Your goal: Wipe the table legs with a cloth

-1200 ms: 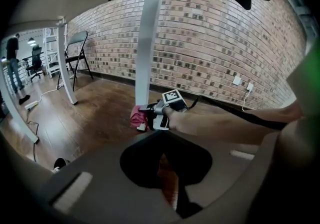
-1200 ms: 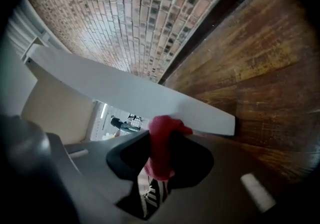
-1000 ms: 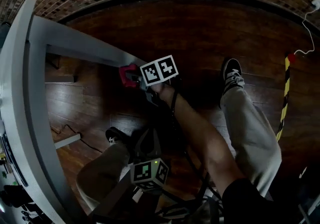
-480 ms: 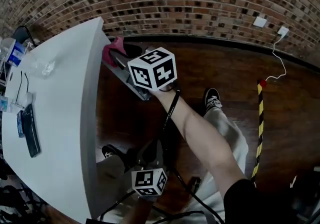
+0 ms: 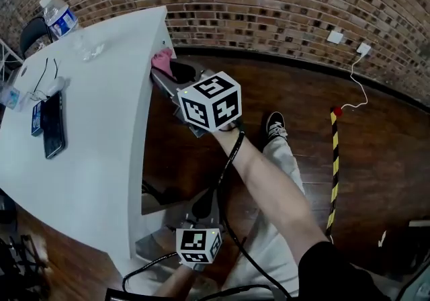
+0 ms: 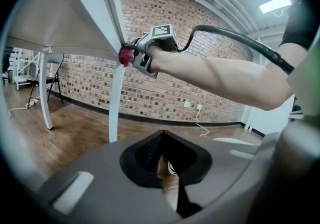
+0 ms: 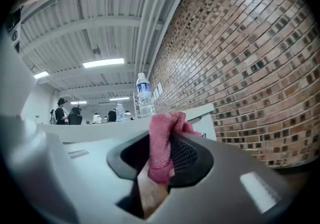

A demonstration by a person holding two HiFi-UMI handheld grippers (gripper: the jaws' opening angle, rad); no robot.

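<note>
Right gripper (image 7: 159,164) clamped on pink cloth (image 7: 161,140) at table (image 5: 101,132) edge; capped water bottle (image 7: 143,94) ahead of it. Left gripper (image 6: 164,162) jaws together, empty.

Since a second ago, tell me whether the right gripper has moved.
Yes. The right gripper, shut on the pink cloth, has risen: it was low on the table leg, now it sits at the tabletop edge.

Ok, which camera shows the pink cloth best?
The right gripper view: the pink cloth sits close up, clamped in the jaws. Head and left gripper views show it small, by the table edge.
</note>
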